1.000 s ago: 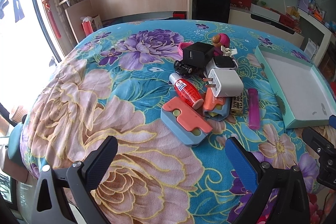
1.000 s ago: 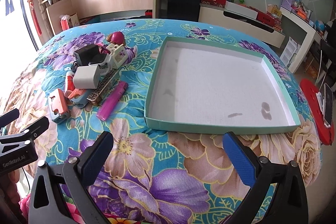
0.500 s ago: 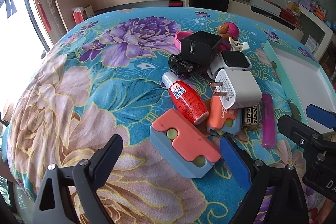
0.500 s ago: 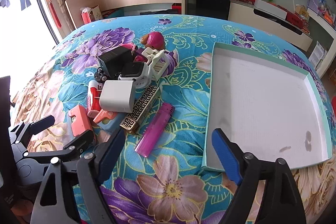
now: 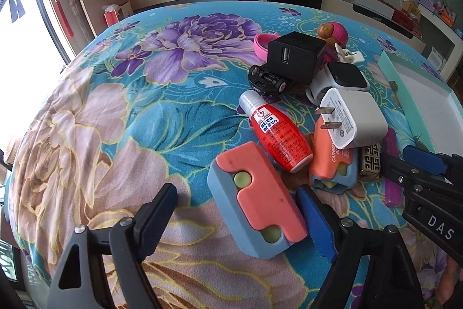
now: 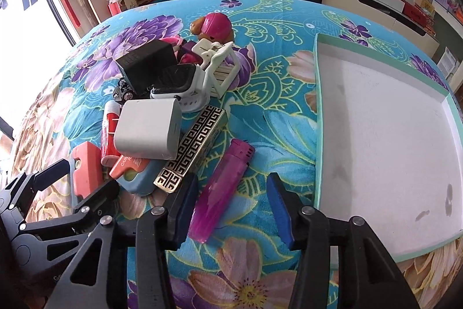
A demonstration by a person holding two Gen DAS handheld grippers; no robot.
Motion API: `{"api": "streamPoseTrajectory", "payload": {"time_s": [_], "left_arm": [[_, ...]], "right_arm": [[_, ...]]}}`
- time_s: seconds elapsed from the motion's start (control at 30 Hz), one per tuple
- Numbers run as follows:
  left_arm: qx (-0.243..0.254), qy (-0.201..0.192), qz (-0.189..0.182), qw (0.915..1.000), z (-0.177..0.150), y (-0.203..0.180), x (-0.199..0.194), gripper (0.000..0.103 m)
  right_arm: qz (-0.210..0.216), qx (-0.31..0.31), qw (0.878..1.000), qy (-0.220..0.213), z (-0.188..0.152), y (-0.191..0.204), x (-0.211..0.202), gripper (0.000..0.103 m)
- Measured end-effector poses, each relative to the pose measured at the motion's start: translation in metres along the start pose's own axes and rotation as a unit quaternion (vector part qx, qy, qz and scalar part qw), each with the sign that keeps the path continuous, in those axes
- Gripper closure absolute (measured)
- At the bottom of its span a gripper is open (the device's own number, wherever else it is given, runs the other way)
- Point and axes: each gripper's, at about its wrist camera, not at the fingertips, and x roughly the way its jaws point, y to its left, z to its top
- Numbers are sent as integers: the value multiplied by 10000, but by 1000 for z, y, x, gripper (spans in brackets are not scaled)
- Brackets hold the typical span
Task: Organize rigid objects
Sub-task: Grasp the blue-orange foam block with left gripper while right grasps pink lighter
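In the left wrist view a blue-and-coral block point(image 5: 254, 201) lies on the flowered cloth between the fingers of my left gripper point(image 5: 235, 222). Its jaws are closing; the right pad sits at the block's edge and the left pad is still apart from it. In the right wrist view a magenta lighter point(image 6: 222, 190) lies between the fingers of my right gripper point(image 6: 231, 210), whose jaws are also closing, with a gap left on the right side. The mint-rimmed white tray point(image 6: 318, 106) stands to the right with nothing in it.
A pile sits just beyond both grippers: red bottle point(image 5: 277, 132), white charger point(image 5: 353, 118), black charger point(image 5: 295, 57), toy car point(image 5: 269, 80), second coral block point(image 5: 332, 161), gold patterned case point(image 6: 194, 152), smartwatch point(image 6: 179, 86), pink-helmet figure point(image 6: 215, 25). Shelves and cabinets stand behind the table.
Both grippers have come down and forward to the pile, and both pairs of jaws have narrowed. The right one swung left from in front of the tray to the magenta lighter.
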Motion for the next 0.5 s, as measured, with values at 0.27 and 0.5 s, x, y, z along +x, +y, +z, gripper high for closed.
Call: {"api": "streamPoseTrajectory", "payload": {"time_s": [0.27, 0.5], "left_arm": [[-157, -225, 37, 9996, -1, 20, -1, 37], [-236, -374, 10, 9990, -2, 27, -2, 58]], "right_arm": [[-176, -187, 9996, -146, -8, 7, 1, 67], [-126, 6, 9994, -322, -11, -2, -4, 83]]}}
